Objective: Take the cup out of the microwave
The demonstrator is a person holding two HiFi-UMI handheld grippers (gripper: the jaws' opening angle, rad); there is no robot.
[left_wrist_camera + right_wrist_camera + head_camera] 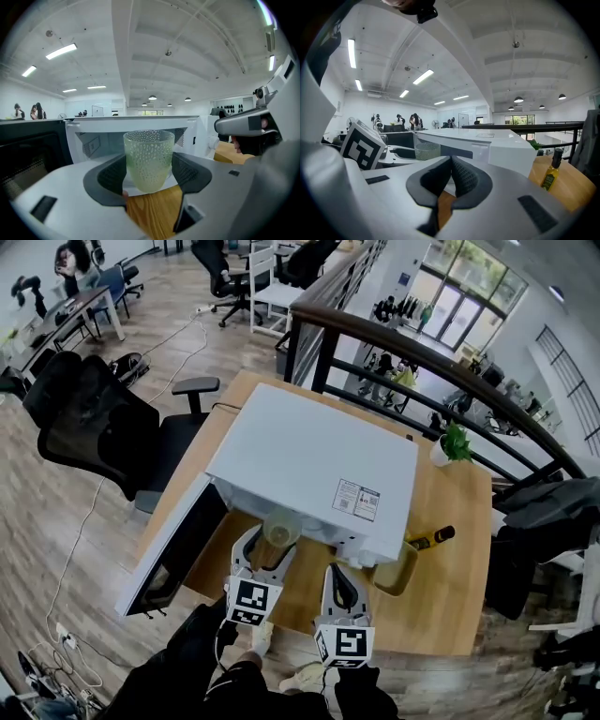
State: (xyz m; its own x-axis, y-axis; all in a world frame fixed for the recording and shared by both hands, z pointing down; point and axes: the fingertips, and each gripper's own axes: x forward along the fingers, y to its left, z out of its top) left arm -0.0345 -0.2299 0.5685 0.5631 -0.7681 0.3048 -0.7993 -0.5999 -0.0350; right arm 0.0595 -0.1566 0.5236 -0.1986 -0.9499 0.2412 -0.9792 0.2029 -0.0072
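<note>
Cup (149, 159) at frame middle, squeezed between left gripper (269, 552) jaws, just in front of open microwave (319, 465). Right gripper (451, 178) jaws pressed together, nothing inside.

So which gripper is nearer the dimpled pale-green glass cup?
Left. The left gripper is closed on the dimpled pale-green glass cup; the right gripper, shut and empty, sits off to its right.
</note>
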